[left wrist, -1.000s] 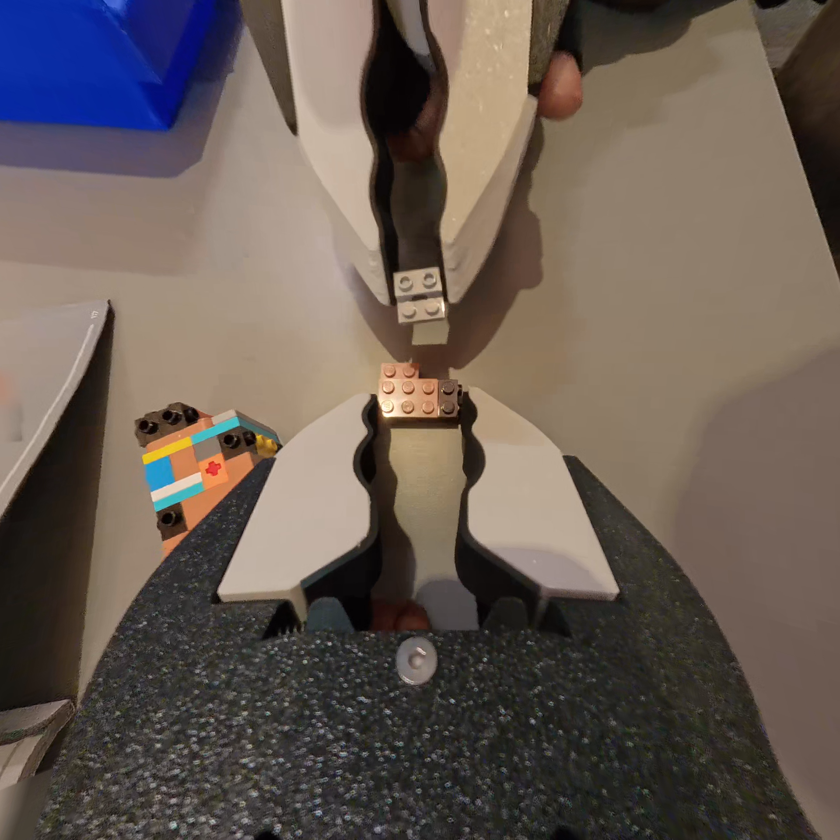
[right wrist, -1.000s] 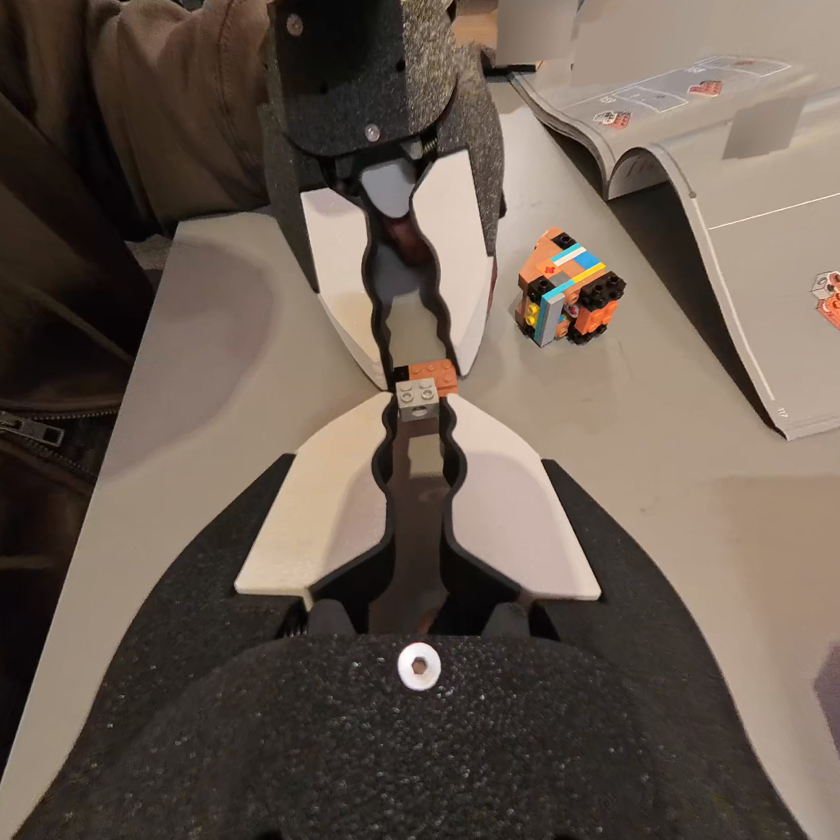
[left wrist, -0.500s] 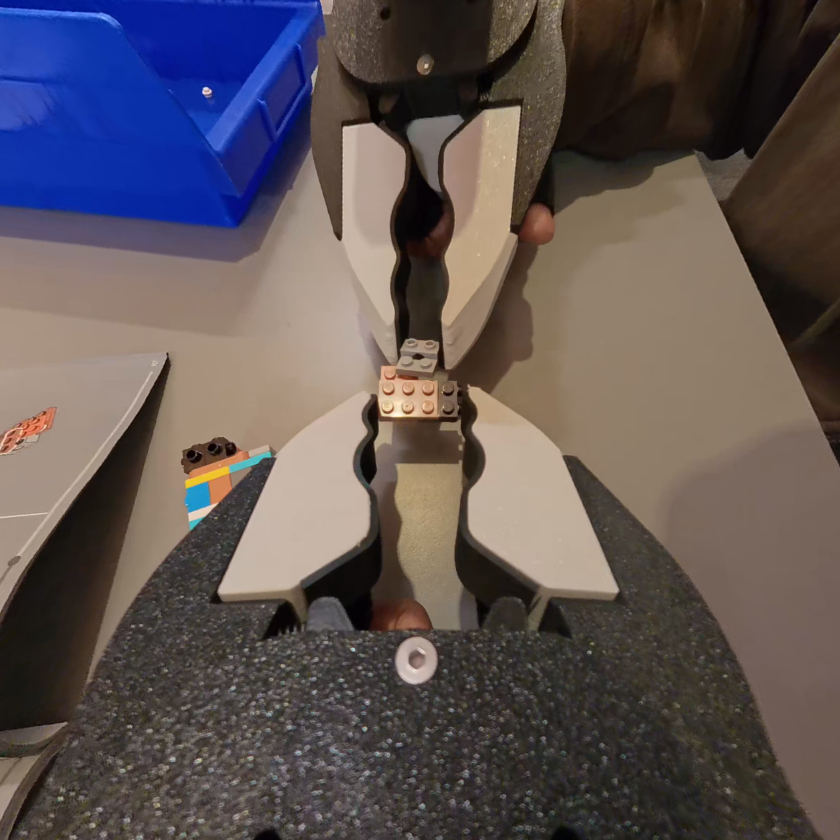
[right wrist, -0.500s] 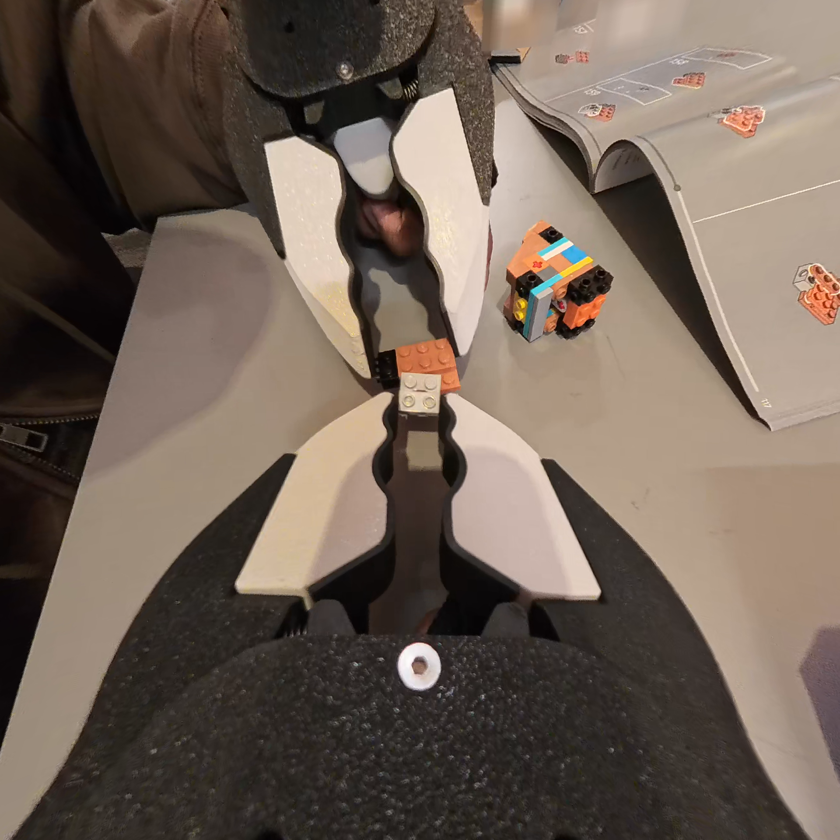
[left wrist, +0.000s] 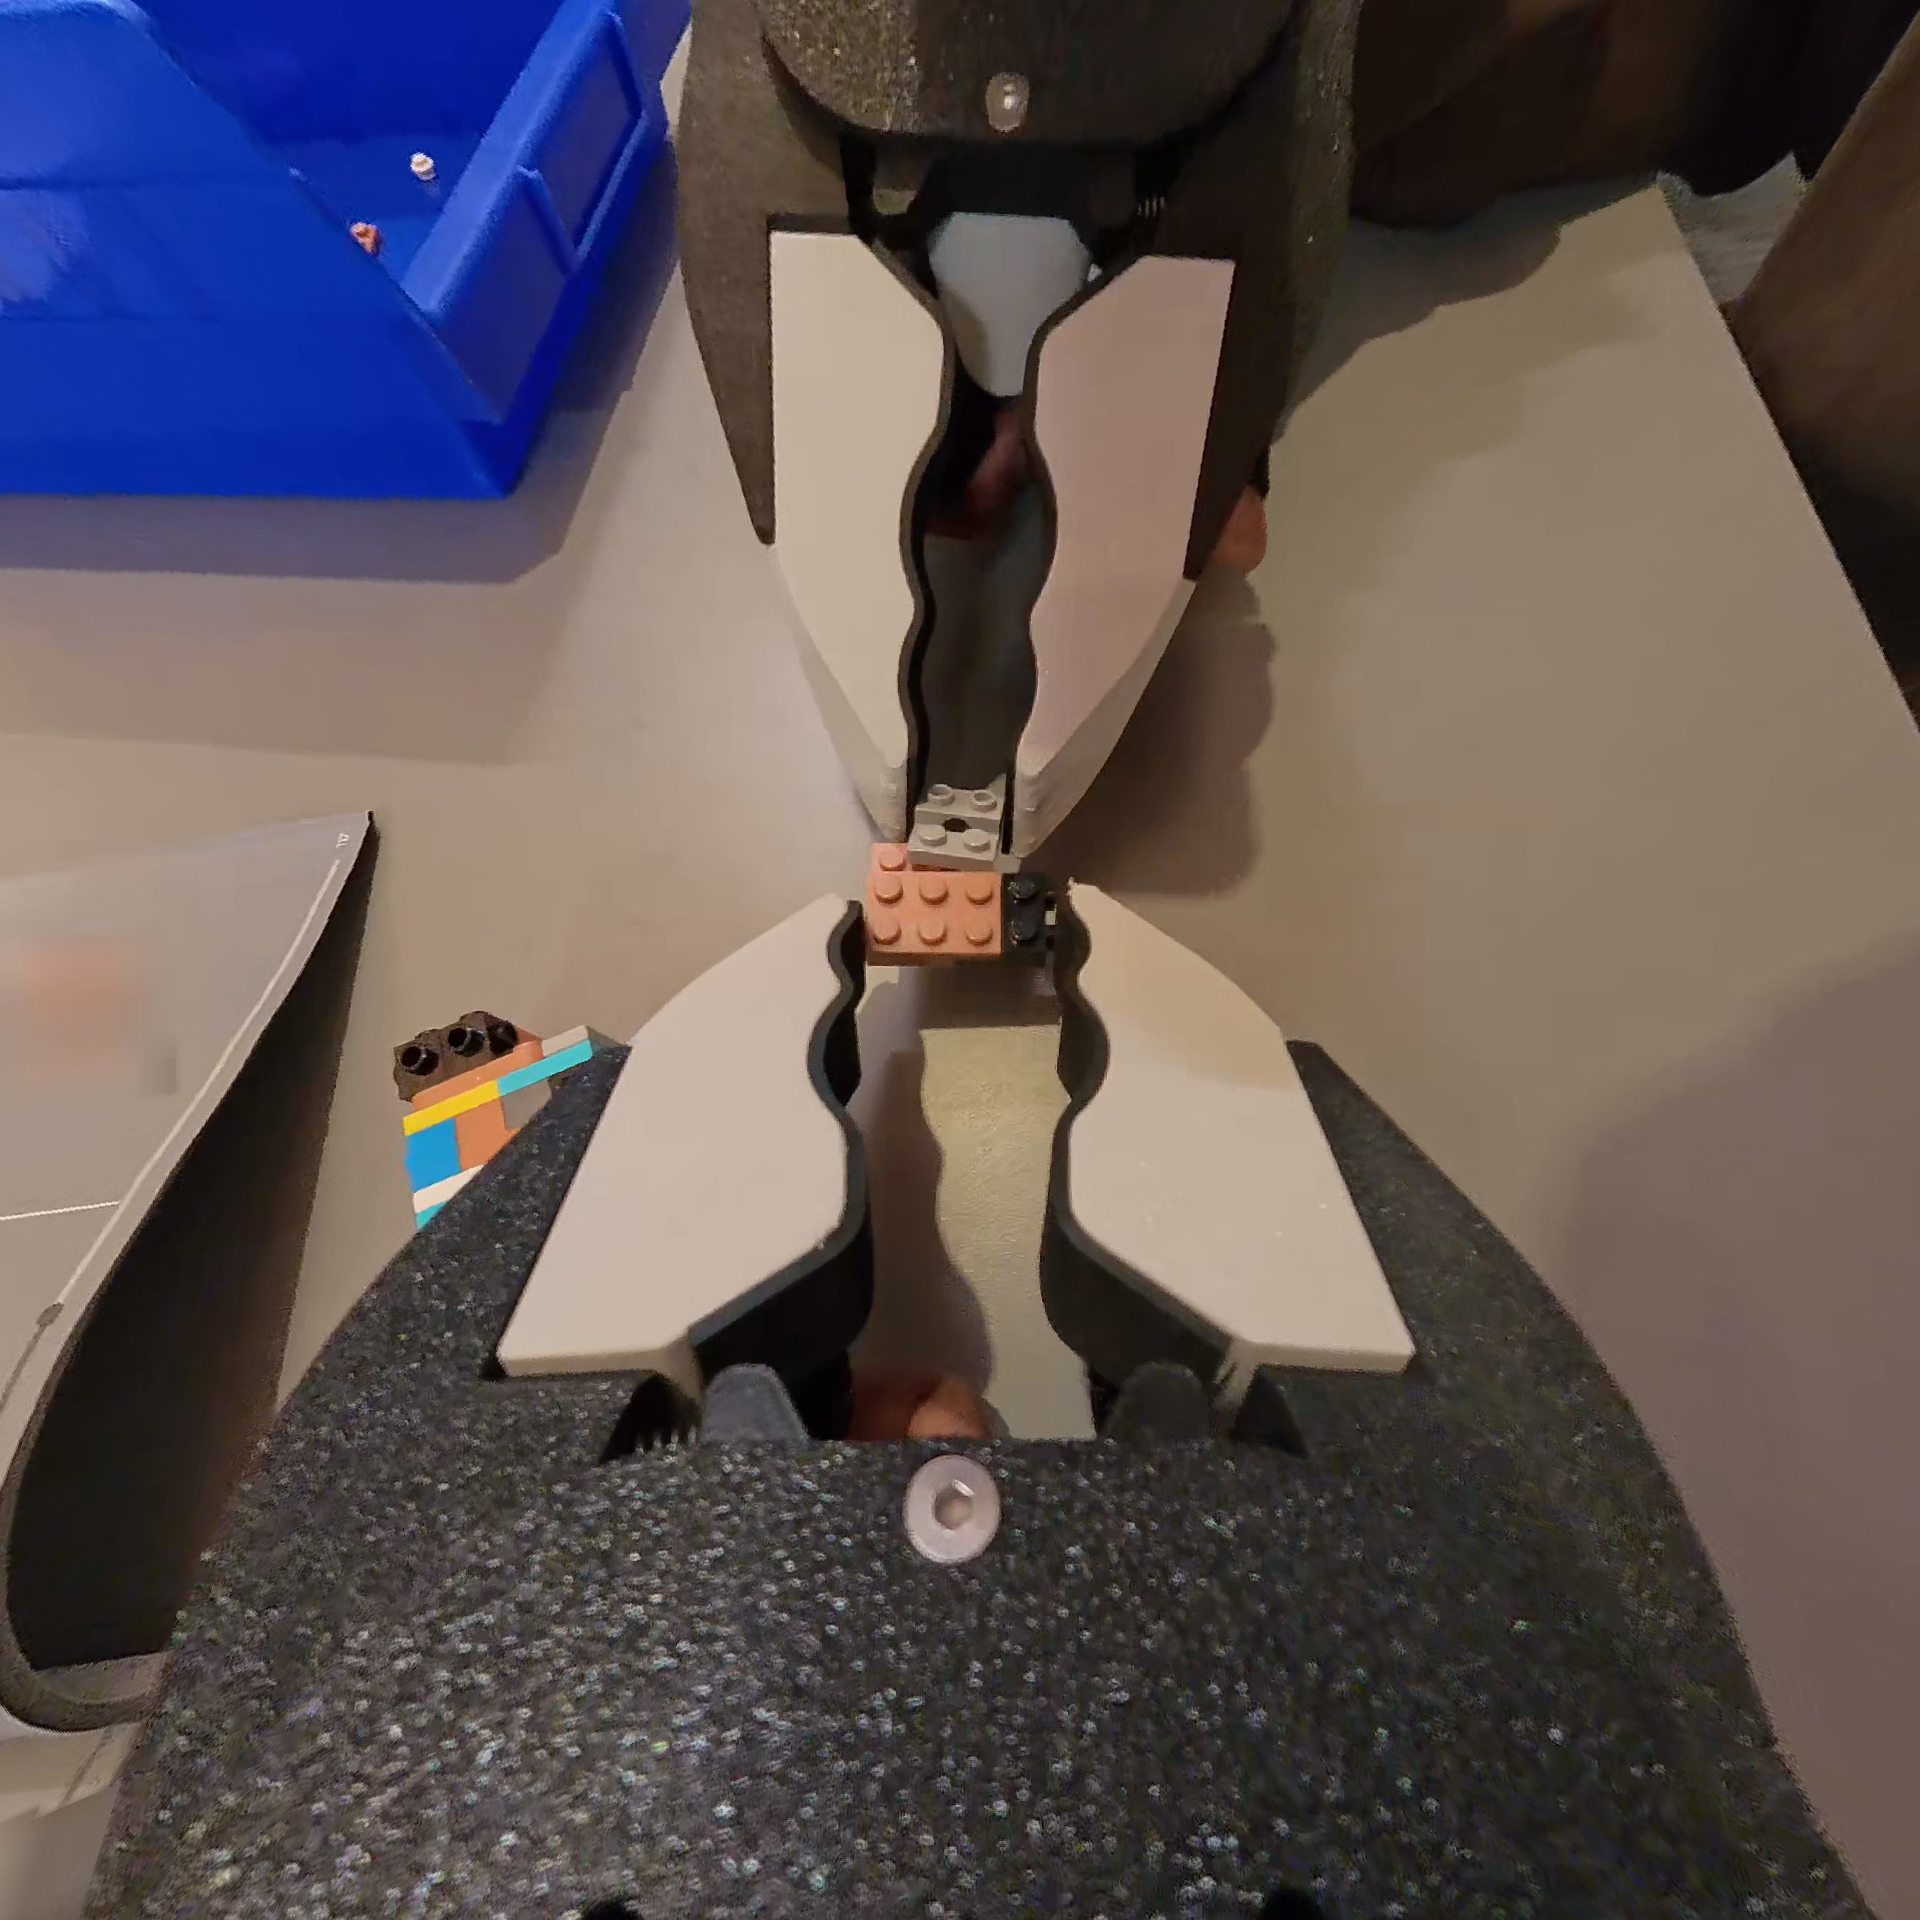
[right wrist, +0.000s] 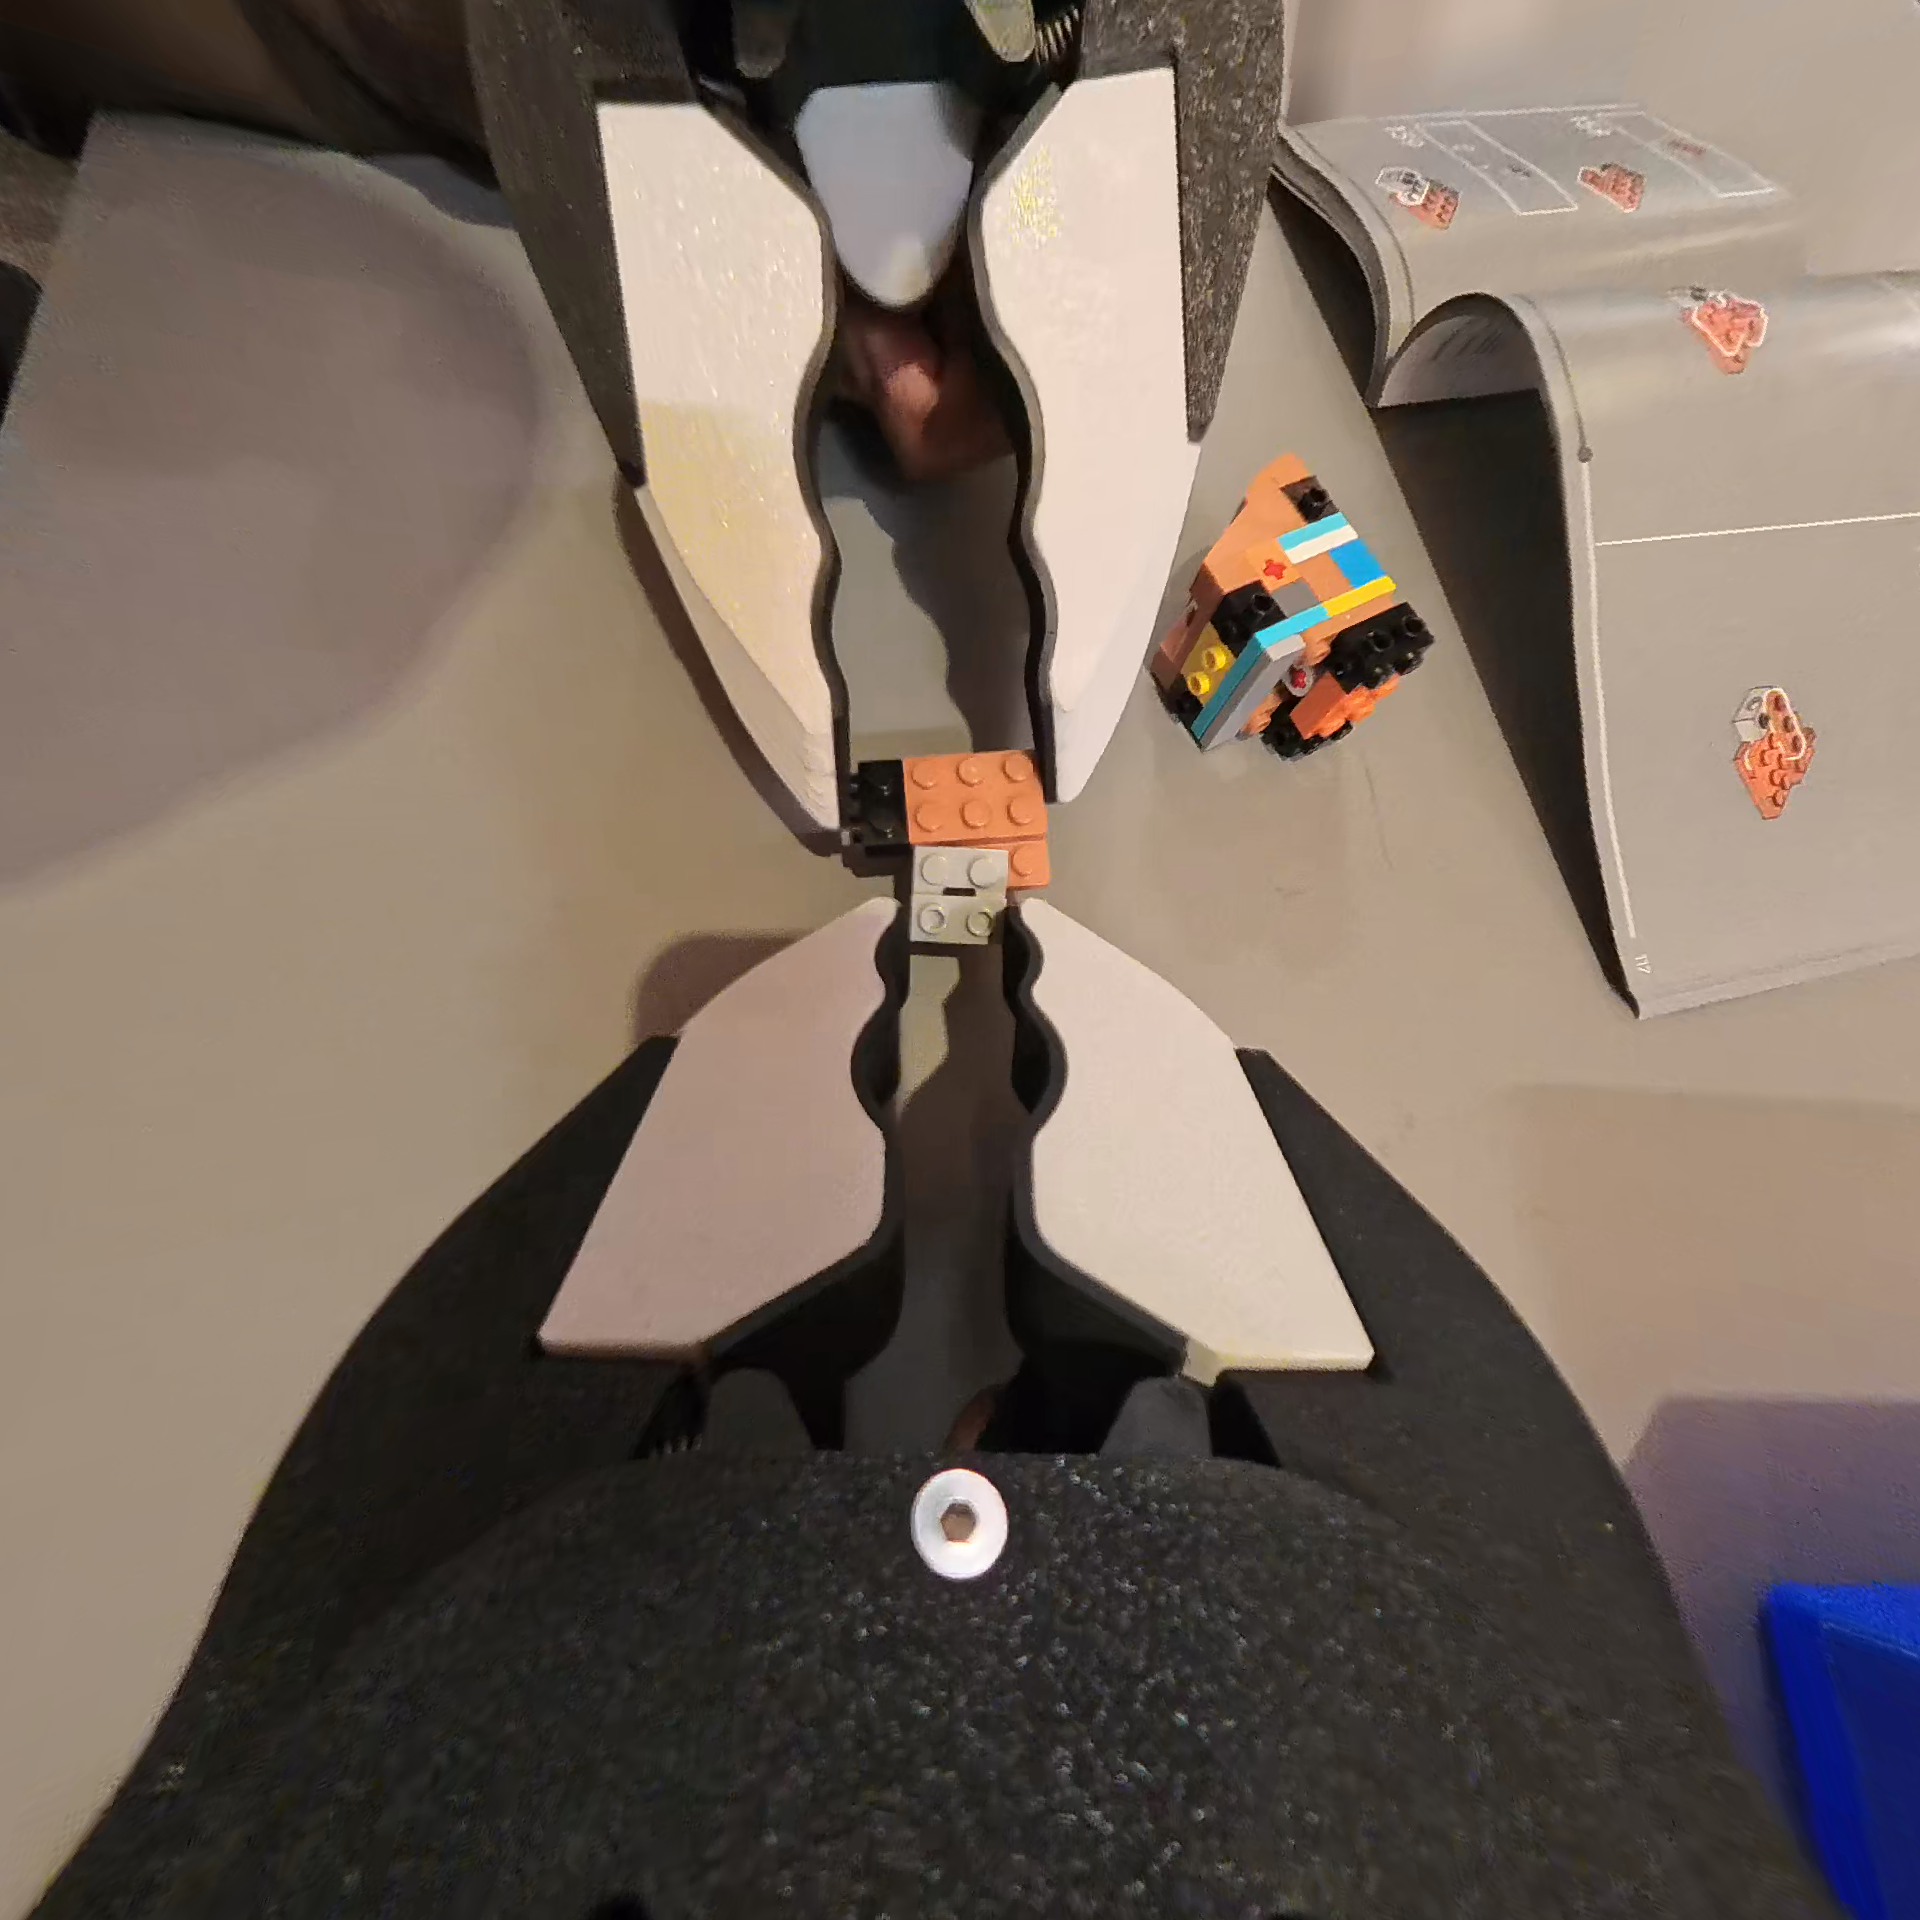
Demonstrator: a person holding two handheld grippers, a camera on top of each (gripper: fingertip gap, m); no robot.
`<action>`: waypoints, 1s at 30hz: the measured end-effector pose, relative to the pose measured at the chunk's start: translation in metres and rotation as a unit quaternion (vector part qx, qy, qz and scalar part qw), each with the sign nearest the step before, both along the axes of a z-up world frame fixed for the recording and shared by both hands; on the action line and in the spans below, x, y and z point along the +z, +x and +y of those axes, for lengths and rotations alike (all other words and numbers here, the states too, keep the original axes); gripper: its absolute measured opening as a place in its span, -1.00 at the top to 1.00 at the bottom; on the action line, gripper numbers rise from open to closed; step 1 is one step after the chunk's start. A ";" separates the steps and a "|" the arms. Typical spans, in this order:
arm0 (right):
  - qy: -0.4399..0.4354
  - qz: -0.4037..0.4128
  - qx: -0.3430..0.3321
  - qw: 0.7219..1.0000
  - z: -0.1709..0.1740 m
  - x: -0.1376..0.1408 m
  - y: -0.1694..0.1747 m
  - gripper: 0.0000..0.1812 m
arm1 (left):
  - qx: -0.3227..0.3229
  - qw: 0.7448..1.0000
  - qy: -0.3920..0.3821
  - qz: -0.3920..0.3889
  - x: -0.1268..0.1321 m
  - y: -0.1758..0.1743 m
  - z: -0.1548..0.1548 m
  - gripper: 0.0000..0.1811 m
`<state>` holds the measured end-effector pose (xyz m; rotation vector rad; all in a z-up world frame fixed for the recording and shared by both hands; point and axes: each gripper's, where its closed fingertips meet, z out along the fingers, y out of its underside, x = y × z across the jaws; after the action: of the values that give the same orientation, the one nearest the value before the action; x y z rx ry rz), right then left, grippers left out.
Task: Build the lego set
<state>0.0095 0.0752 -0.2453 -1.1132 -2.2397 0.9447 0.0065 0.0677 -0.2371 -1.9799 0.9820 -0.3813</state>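
My left gripper (left wrist: 956, 925) is shut on a small orange-and-black brick assembly (left wrist: 935, 920) and holds it above the table. My right gripper (right wrist: 956, 920) is shut on a small grey brick (right wrist: 958, 894), tip to tip with the left one. The grey brick (left wrist: 961, 826) lies on the far edge of the orange assembly (right wrist: 971, 800), touching it. A larger built lego block (right wrist: 1288, 613), orange with black, blue, yellow and white parts, lies on the table beside the grippers and is half hidden in the left wrist view (left wrist: 468, 1101).
An open instruction booklet (right wrist: 1683, 582) lies on the grey table (right wrist: 1351, 1039), close to the built block; it also shows in the left wrist view (left wrist: 156, 1091). A blue bin (left wrist: 291, 239) holding a few tiny parts stands at the far left. A person's sleeve (left wrist: 1558, 94) is behind the right gripper. Only a small space, under 4 cm, lies between the two pairs of fingers. My left tips are roughly 6 centimeters from the larger built lego block (right wrist: 1288, 613).
The two grippers have closed the gap between them. The grey brick, apart from the orange assembly a second ago, now rests on its far edge.
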 end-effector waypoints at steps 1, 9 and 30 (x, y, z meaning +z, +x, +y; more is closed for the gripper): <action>0.004 0.000 0.000 1.000 0.000 -0.001 0.000 0.82 | -0.002 1.000 0.002 0.003 0.000 0.000 0.000 0.61; 0.027 -0.001 0.004 1.000 0.000 -0.006 0.000 0.79 | -0.004 1.000 0.005 0.023 -0.005 -0.001 0.000 0.61; -0.001 -0.039 0.009 0.999 -0.004 -0.002 0.015 0.87 | 0.017 0.999 -0.024 0.034 -0.013 0.001 0.001 0.61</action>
<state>0.0242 0.0708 -0.2470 -1.1506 -2.3158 0.9253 0.0079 0.0684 -0.2504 -2.0618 0.9881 -0.3239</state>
